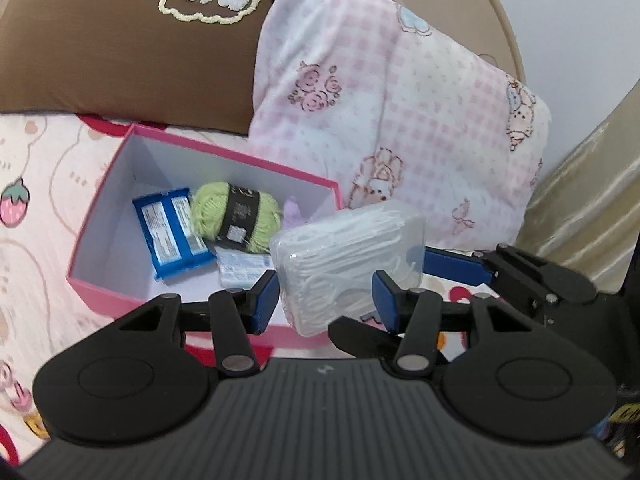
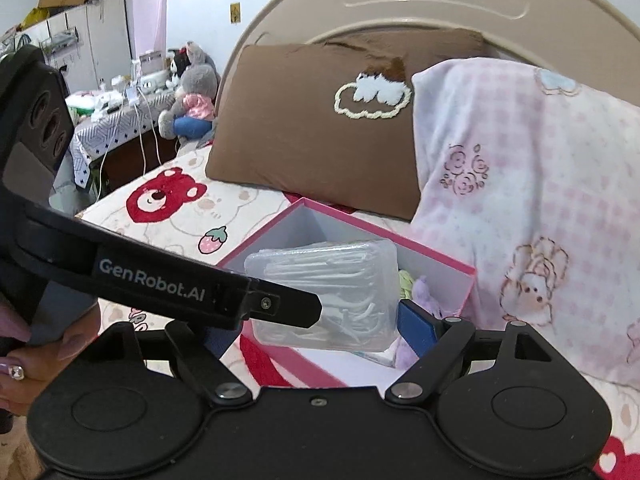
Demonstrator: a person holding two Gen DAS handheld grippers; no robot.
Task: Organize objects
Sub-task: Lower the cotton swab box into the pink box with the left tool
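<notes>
Left tongs [image 1: 325, 294] gripping floss-pick box [image 1: 348, 256]

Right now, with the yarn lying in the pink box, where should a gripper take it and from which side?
Grip the yarn across its black band, coming from above. It lies on its side; the band looks like its firm waist, while the green ends are loose and fluffy. The box walls and the blue packet beside it likely block a sideways approach.

Box [image 1: 120, 292] sitting on bed [image 1: 36, 184] before two pillows [image 1: 120, 60]; yarn [image 1: 236, 216] and packet [image 1: 172, 236] lying inside; floss case [image 1: 344, 248] hanging over its near-right corner.
</notes>
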